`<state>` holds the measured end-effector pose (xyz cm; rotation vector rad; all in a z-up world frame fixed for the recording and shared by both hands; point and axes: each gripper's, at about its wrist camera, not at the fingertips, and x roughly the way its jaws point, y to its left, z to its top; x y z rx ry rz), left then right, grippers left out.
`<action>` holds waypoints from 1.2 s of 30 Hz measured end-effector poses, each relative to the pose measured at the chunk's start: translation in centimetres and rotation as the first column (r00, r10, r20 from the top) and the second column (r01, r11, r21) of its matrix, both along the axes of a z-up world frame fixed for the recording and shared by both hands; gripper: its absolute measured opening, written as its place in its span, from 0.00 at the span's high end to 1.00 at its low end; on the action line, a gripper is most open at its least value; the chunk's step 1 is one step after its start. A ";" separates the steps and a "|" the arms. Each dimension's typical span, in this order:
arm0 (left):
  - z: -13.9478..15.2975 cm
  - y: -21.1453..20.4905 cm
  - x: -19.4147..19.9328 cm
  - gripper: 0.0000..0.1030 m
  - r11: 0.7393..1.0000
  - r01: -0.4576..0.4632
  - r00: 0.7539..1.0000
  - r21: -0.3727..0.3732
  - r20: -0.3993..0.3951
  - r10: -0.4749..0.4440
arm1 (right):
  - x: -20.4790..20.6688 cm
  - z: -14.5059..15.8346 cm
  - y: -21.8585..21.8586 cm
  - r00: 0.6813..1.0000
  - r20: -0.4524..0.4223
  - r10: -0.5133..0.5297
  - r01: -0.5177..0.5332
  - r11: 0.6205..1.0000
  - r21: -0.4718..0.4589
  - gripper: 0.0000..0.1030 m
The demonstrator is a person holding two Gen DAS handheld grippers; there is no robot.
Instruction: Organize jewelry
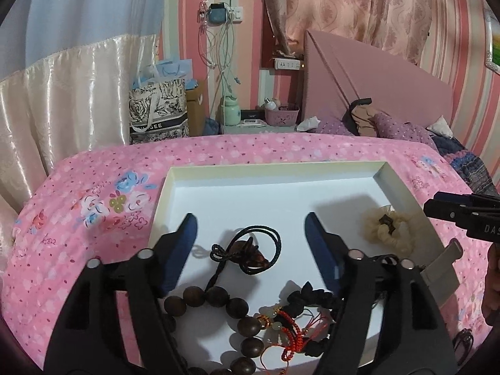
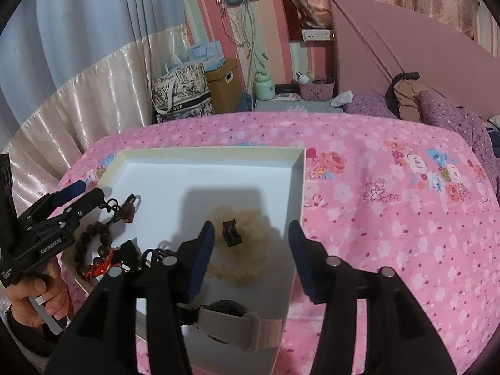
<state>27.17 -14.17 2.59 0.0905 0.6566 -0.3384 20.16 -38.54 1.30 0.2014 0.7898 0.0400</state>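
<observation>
A shallow white box (image 1: 275,167) lies on the pink flowered bedspread (image 1: 93,187). Inside it are a black cord necklace with a brown pendant (image 1: 250,250), a dark wooden bead bracelet (image 1: 240,312), a red and black braided bracelet (image 1: 290,334) and a beige fluffy scrunchie (image 1: 387,231). My left gripper (image 1: 250,222) stands open above the necklace, its pads clear of it. In the right wrist view my right gripper (image 2: 251,228) is open over the scrunchie (image 2: 250,250), not touching it. A watch with a beige strap (image 2: 231,322) lies at the box's near edge.
A person's hand (image 2: 34,293) holds the left gripper's handle at the box's left side. Purple dotted pillows (image 2: 437,109) and a pink headboard (image 2: 390,40) are at the far right. A patterned bag (image 1: 159,109) and a nightstand with a pink basket (image 1: 281,114) stand beyond the bed.
</observation>
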 end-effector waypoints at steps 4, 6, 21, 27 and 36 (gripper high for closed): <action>0.6 0.0 -0.2 0.24 1.000 0.000 1.000 0.004 0.010 0.000 | -0.3 0.7 -0.3 1.000 0.012 -0.005 0.005 1.000 -0.002 0.49; 1.0 0.1 -0.4 0.24 1.000 0.001 1.000 -0.002 0.014 -0.001 | -0.7 1.2 -0.2 1.000 0.025 -0.008 0.008 1.000 -0.011 0.48; 2.6 -0.2 -2.0 0.22 1.000 0.020 0.999 -0.007 0.051 -0.019 | -2.2 3.9 0.5 0.996 0.092 0.018 -0.016 1.000 -0.023 0.41; 2.7 -0.2 -1.9 0.22 1.000 0.017 0.999 -0.010 0.050 -0.017 | -2.3 3.9 0.4 0.996 0.092 0.016 -0.014 1.000 -0.023 0.41; 2.5 -0.2 -1.9 0.22 1.000 0.022 0.999 -0.006 0.047 -0.022 | -2.2 3.8 0.3 0.996 0.081 0.021 -0.019 1.000 -0.022 0.40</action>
